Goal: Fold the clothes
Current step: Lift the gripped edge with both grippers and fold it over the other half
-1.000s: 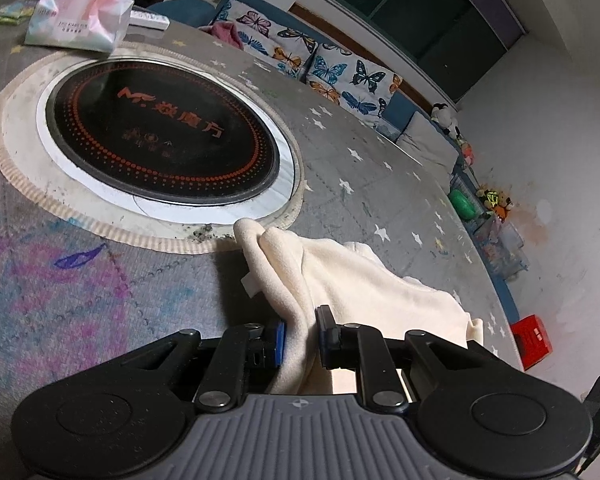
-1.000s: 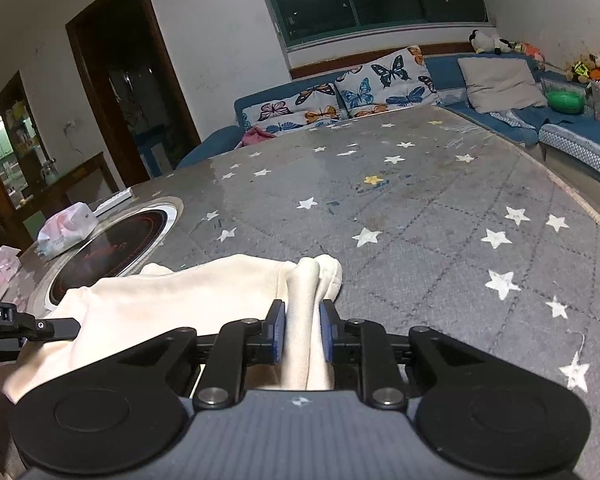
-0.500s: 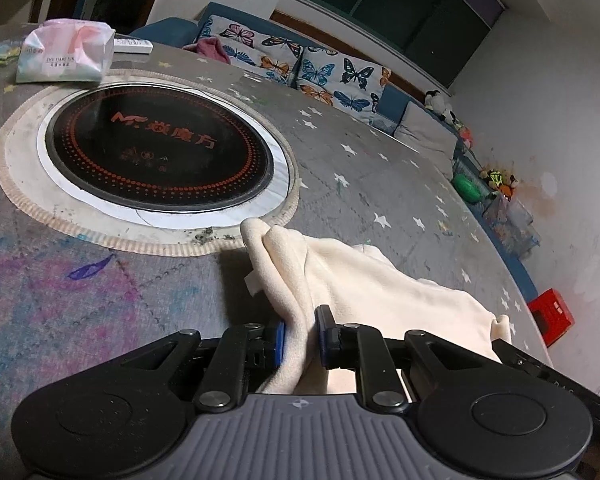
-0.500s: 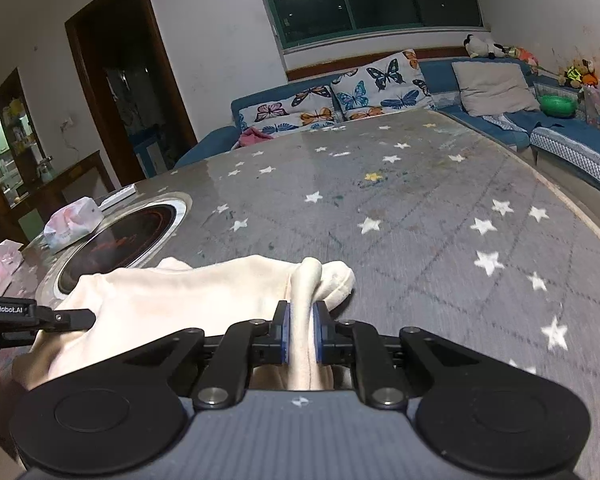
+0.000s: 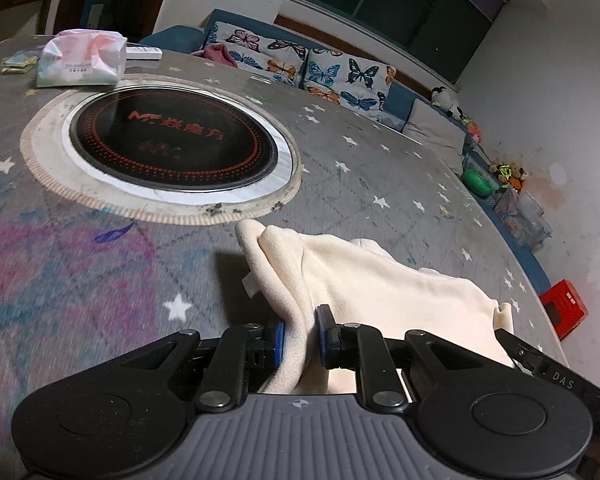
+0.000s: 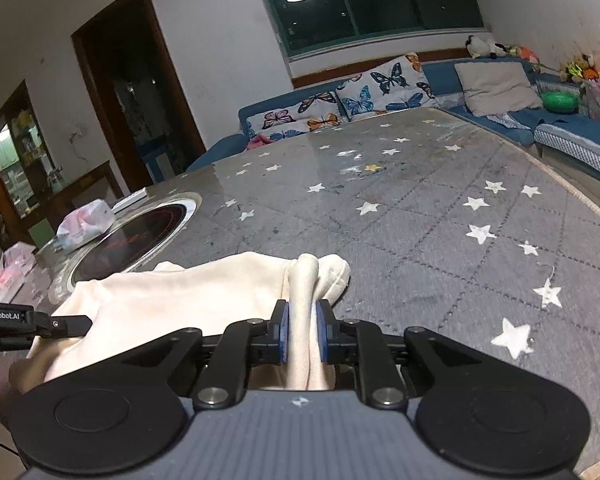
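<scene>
1. Cream fleece garment (image 5: 380,280), soft and bunched, lay on the grey star-printed worktop (image 5: 380,184), just beside the round black induction plate (image 5: 172,144) set into it.
2. Left tool (image 5: 301,338) stood narrow, its blue pads pinching a gathered corner of the garment nearest the plate.
3. Right tool (image 6: 302,334) gripped the opposite corner (image 6: 304,280), a thick roll of cloth between its pads; its jaws were easing open a touch, yet the fabric sat pressed between them.
4. Between the two tools the cloth hung in a loose span, part lifted and part resting on the worktop.
5. To my eye this was the carrying part of a fold: both corners held, the edge ready to be laid over.
6. Next move, I judged, called for both tools travelling together, keeping the edge taut and level, then lowering it squarely before letting go.
7. A pink-and-white tissue pack (image 5: 82,60) sat well apart, beyond the plate.
</scene>
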### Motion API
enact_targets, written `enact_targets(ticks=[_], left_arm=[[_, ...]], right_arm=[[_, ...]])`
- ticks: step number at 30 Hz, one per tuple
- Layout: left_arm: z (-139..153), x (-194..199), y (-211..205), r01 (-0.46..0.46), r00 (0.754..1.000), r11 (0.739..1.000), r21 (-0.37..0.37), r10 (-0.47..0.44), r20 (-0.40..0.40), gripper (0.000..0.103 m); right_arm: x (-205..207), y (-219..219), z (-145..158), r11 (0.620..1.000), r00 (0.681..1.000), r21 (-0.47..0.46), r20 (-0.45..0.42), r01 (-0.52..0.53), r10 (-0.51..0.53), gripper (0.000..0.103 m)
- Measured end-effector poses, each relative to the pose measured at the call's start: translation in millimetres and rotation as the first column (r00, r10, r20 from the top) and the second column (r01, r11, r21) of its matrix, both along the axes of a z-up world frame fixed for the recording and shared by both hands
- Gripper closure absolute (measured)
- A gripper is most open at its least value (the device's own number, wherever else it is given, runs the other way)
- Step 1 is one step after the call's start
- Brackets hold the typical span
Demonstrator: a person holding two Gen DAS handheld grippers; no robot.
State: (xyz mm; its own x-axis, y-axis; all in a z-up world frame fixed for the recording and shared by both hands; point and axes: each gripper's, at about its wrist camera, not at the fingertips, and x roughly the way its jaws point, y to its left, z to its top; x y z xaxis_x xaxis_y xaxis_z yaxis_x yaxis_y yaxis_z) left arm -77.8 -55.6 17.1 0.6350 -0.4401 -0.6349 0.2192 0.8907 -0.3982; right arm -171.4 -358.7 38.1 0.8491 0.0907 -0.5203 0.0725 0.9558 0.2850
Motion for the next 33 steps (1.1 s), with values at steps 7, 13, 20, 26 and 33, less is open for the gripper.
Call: enact_targets(ticks=[7, 13, 20, 26, 33], left_arm=[[1.2, -7.3, 0.6, -0.017, 1.000, 1.000, 0.015, 0.017, 0.002, 0.081], [0.2, -6.3, 1.2, -0.017, 1.000, 1.000, 0.014, 0.017, 0.002, 0.080], [1.9, -3.6, 4.0, 0.001, 1.000, 1.000, -0.004, -0.001, -0.008, 0.088], [18.9, -0.5, -7.0, 0.039, 0.999, 0.999, 0.028, -0.040, 0.019, 0.089], [38.8, 12.1, -35.4, 0.116, 0.992, 0.993, 0.021, -0.117, 0.051, 0.089]], right_arm=[[-8.0, -0.5, 0.5, 1.000, 1.000, 0.001, -0.001, -0.016, 0.016, 0.088], [-8.5, 1.5, 0.5, 1.000, 1.000, -0.010, 0.002, -0.012, 0.012, 0.088], [-10.3, 1.8, 4.5, 1.000, 1.000, -0.004, -0.003, 0.001, -0.001, 0.092], [-15.5, 0.1, 19.5, 1.000, 1.000, -0.002, 0.029, 0.013, -0.013, 0.093], [-16.1, -13.3, 43.4, 0.999, 0.997, -0.032, 0.067, 0.041, -0.039, 0.094]])
